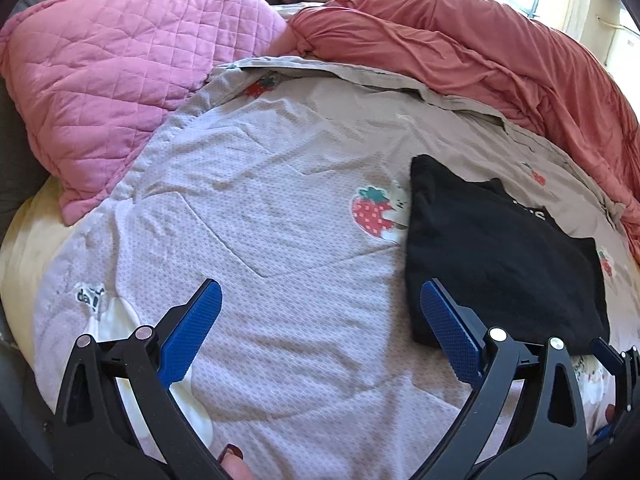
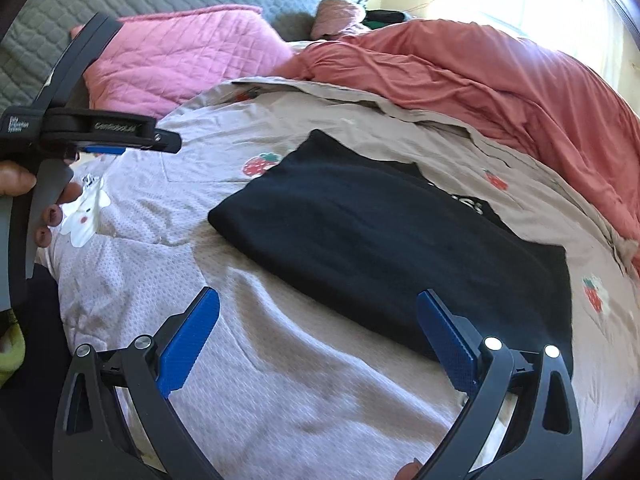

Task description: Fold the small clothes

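Covering the bed: a pale strawberry-print sheet, wrinkled. Heaped along the far right edge, a salmon quilt; propped at far left, a pink quilted pillow. Lying flat on the sheet, right of centre, a folded black garment, white lettering partly showing at its far edge. Hovering above the sheet, left gripper, jaws spread wide, holding nothing. Poised at the garment's near edge, right gripper, jaws likewise spread and empty.
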